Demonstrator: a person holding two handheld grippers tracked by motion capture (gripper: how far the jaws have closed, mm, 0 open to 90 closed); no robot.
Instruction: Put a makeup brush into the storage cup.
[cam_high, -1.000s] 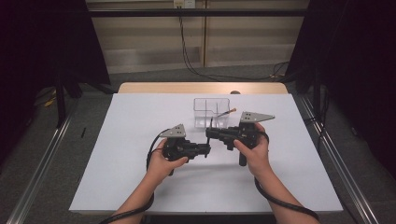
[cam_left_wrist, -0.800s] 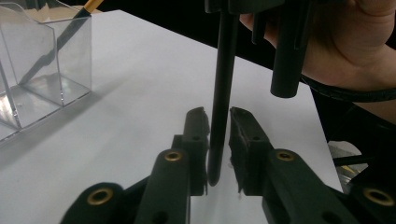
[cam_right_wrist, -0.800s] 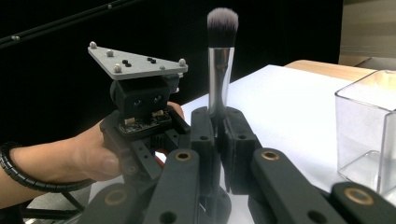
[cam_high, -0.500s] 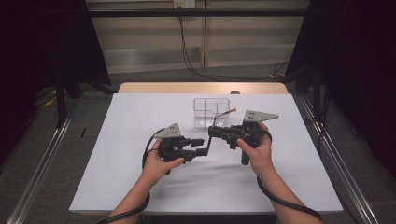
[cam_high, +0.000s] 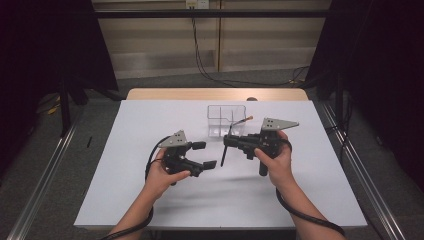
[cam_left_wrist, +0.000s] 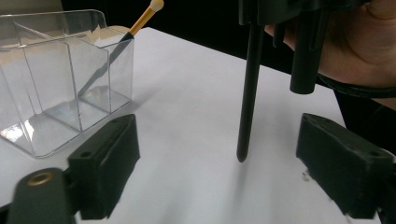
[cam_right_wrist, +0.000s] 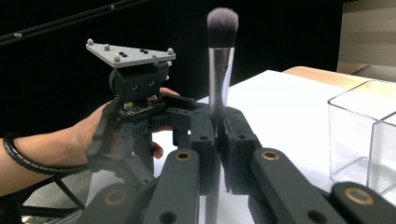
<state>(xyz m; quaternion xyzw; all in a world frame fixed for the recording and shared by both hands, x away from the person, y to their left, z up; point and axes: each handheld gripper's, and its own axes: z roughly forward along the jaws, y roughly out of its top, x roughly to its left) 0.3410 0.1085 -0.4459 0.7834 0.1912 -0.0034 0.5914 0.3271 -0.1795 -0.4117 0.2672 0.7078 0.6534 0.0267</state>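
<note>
— What's in your right gripper (cam_high: 226, 142)?

— My jaws are clamped on the brush (cam_right_wrist: 220, 60), which stands upright, bristles above them and handle hanging below, its tip just off the table (cam_high: 150, 200).

— And the left gripper (cam_high: 206, 155)?

— Its jaws have just been opening and stand spread, gripping nothing; the brush handle hangs just ahead of them.

— Farther out?

— Beyond the brush sits the clear box (cam_high: 226, 120), a second brush (cam_left_wrist: 140, 23) leaning inside.

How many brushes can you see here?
2. One makeup brush stands upright, clamped in the right tool, bristles up. A second, orange-handled brush leans in the clear organizer at the table's far side. None seem hidden.
</note>
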